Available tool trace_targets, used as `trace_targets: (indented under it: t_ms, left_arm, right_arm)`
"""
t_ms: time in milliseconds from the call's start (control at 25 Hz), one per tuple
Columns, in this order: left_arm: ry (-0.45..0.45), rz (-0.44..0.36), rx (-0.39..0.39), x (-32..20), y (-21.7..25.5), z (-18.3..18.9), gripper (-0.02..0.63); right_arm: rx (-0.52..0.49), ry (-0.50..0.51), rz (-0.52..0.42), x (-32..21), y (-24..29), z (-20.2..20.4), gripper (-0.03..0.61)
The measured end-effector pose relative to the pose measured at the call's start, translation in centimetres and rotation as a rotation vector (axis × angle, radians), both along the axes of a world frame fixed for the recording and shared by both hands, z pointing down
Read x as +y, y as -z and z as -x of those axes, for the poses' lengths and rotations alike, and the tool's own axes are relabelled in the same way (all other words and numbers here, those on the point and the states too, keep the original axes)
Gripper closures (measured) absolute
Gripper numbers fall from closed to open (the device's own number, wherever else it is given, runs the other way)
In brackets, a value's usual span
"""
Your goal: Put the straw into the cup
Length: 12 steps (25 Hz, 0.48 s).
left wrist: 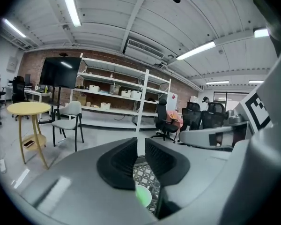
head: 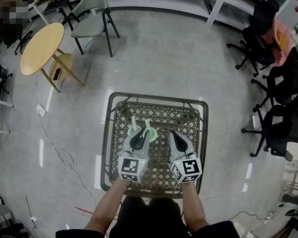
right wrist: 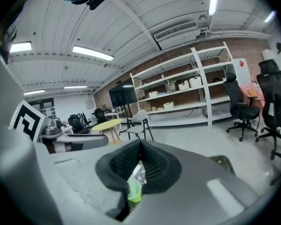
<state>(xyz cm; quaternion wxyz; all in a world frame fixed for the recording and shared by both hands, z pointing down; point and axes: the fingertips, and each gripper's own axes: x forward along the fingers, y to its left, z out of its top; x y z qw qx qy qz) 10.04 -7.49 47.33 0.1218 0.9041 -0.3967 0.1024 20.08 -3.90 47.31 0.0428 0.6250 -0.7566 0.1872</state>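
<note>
Head view | round green cup (head: pixel 150 132) — square lattice-mesh table (head: pixel 161 114)

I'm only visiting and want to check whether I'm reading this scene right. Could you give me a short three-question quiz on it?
1. True or false: the cup is red.
2. Which has its jaws together, the left gripper or the right gripper?
3. The cup stands on: A) the lattice table; B) the round yellow table; C) the chair.

Key:
1. False; it is green.
2. The right gripper. The left gripper's jaws stand a little apart, with nothing between them.
3. A.
</note>
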Motion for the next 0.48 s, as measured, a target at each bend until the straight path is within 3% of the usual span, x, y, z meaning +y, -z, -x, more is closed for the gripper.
trace_targets:
  t_ms: [480]
  left_arm:
    - [0.011,-0.057,0.002,3.4,5.9,3.0,0.607]
  right_arm:
    - [0.029,0.004,-0.086,2.9,6.6,2.1,0.575]
